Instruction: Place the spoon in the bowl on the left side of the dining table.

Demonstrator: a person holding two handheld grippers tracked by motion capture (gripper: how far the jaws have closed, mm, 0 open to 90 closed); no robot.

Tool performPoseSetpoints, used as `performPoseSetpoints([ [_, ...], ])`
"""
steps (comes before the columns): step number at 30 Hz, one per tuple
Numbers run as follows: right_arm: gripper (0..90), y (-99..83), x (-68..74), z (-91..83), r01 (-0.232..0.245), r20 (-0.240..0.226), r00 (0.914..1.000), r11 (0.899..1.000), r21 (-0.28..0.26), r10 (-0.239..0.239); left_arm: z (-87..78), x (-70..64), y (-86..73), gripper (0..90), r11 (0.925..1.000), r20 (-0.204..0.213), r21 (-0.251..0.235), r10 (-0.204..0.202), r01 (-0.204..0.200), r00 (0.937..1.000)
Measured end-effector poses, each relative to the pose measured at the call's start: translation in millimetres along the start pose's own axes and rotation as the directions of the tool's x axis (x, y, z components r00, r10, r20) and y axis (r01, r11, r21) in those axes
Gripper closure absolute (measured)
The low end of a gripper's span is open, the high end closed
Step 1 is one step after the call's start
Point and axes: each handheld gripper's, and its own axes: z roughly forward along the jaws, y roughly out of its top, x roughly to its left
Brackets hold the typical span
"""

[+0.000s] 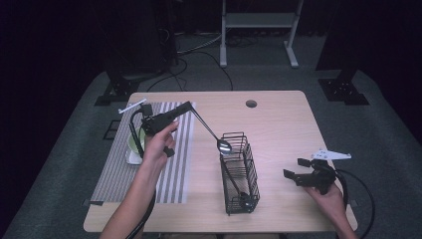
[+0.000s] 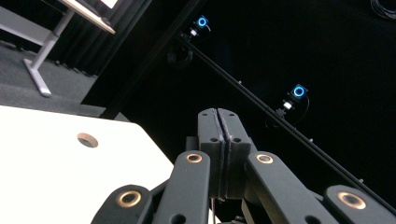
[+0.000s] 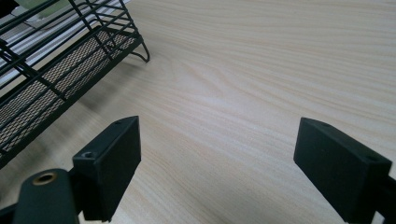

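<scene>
overhead, the left gripper (image 1: 185, 107) is raised over the striped placemat (image 1: 119, 169), its jaws pinching the thin handle of a spoon (image 1: 224, 145) whose bowl hangs just above the near left rim of the black wire basket (image 1: 249, 164). another dark utensil (image 1: 234, 184) leans inside that basket, its head down at the near end. a pale green bowl (image 1: 135, 142) sits on the mat under the left hand (image 1: 158, 144), partly hidden by it. the right gripper (image 1: 294, 169) rests low near the table's right edge, well apart from the basket, jaws spread with nothing between them. the wooden table (image 1: 278, 119) has a round cable hole (image 1: 251, 103) near its far edge; grey carpet, cables and a white frame's legs lie beyond.

along the left gripper, the jaws are pressed together, tilted up toward a dark room with two blue-ringed cameras (image 2: 299, 91) on a slanted rail; the spoon's handle cannot be made out here. the cable hole (image 2: 87, 139) shows on the pale tabletop.

along the right gripper, the pads (image 3: 114, 158) stand wide over bare wood grain, the wire basket (image 3: 56, 70) to the upper left.
</scene>
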Motion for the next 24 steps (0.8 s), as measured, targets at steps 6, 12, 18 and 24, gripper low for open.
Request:
performPoseSetpoints([
  [6, 13.8, 0.6, 1.1, -0.2, 0.002, 0.004, 1.0, 1.0, 0.0, -0.002, -15.0, 4.9, 2.4, 89.7, 0.9998, -0.027, -0.018, 0.0, -0.001, 0.9996],
  [12, 13.8, 0.5, 1.7, 1.3, 0.003, 0.006, 1.0, 1.0, 0.006, -0.003, -29.6, 12.7, 2.6, 89.6, 0.9998, -0.064, -0.02, 0.001, -0.003, 0.998],
  [18, 13.8, 0.3, 1.7, 2.1, 0.002, 0.007, 1.0, 1.0, 0.011, -0.002, -37.5, 17.2, 2.6, 89.6, 0.9997, -0.082, -0.023, 0.0, -0.002, 0.9966],
  [24, 13.8, 0.1, 1.7, 1.9, 0.002, 0.013, 0.9999, 1.0, 0.008, -0.002, -46.6, 21.9, 3.1, 89.6, 0.9994, -0.109, -0.033, -0.006, 0.002, 0.994],
])
